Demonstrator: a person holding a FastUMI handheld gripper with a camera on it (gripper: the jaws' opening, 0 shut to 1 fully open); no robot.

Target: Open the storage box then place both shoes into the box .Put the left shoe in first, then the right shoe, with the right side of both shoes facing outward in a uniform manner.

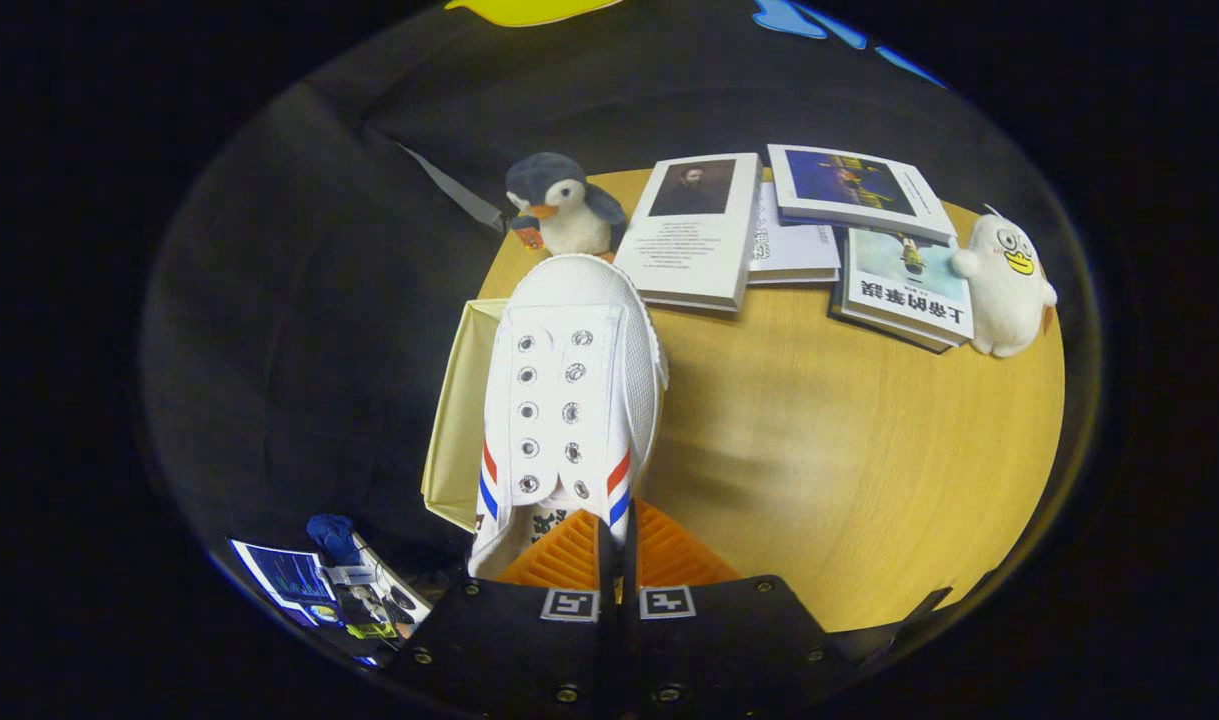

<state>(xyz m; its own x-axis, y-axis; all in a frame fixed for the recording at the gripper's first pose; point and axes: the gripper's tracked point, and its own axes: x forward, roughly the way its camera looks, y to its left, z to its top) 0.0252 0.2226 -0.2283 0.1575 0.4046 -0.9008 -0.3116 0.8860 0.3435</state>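
Note:
A white canvas shoe [569, 390] with red and blue side stripes and empty lace eyelets hangs from my gripper [617, 548], toe pointing away from me. The fingers are closed on the shoe's side wall near the heel opening, so the gripper is shut on it. The shoe is held above a pale cream storage box [461, 420], whose wall shows just past the shoe at the edge of the round wooden table [819, 470]. The box's inside is hidden behind the shoe.
Beyond the shoe sits a grey penguin plush [561, 208]. Several books [694, 230] lie at the table's far side, with a white duck plush [1007, 285] beside them. A screen and small items [319, 585] lie low beside the table.

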